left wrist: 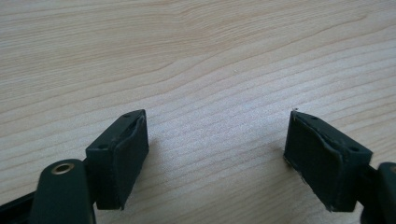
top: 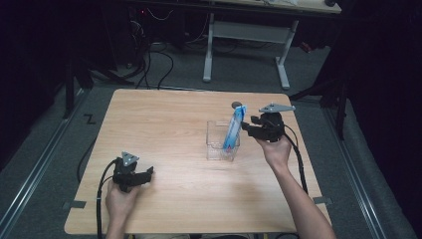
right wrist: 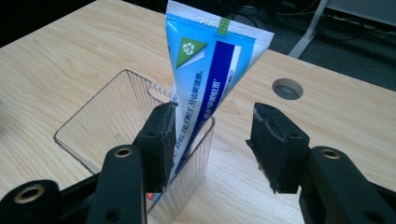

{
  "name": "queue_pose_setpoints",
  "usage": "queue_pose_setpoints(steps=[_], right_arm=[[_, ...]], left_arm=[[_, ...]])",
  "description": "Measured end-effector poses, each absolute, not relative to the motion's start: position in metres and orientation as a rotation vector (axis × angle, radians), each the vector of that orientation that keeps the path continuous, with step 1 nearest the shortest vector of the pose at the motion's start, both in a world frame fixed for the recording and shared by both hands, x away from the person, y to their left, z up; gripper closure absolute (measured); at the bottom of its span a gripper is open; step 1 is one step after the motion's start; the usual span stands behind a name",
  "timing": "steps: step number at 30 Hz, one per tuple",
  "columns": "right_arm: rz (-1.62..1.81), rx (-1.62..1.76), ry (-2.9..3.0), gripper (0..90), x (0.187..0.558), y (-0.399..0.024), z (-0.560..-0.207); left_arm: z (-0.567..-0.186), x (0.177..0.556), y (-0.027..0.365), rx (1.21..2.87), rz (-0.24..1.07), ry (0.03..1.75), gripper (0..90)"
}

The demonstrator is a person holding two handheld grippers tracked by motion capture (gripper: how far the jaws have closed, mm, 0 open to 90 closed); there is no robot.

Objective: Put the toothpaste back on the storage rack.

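Note:
A blue and white toothpaste tube (top: 233,128) (right wrist: 212,70) stands upright in a clear plastic container (top: 214,130) (right wrist: 107,116) right of the table's middle, leaning on the container's near wall. My right gripper (top: 247,127) (right wrist: 212,123) hovers just right of the tube and is open. The tube lies just beyond the jaws, close to the left pad (right wrist: 161,140), and neither pad presses on it. My left gripper (top: 148,173) (left wrist: 217,135) rests near the table's front left, open, with bare wood between its jaws.
The wooden table (top: 164,119) has a round cable hole (top: 237,105) (right wrist: 286,88) just behind the container. Beyond the far edge stand a white desk frame (top: 246,35) and loose cables on the grey floor.

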State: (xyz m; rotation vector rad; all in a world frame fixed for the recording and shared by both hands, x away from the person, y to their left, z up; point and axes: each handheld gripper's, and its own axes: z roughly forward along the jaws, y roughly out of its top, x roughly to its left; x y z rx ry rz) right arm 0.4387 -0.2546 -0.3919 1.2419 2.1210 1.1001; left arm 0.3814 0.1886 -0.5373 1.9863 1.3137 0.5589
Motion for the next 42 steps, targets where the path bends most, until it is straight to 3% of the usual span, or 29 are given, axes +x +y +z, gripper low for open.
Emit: queue_pose_setpoints(steps=[42], right_arm=[[1.141, 1.298, 1.982, 52.5, 0.407, -0.308, -0.385]], left_arm=[[-0.537, 0.381, 0.189, 1.986, 0.559, 1.314, 21.8]])
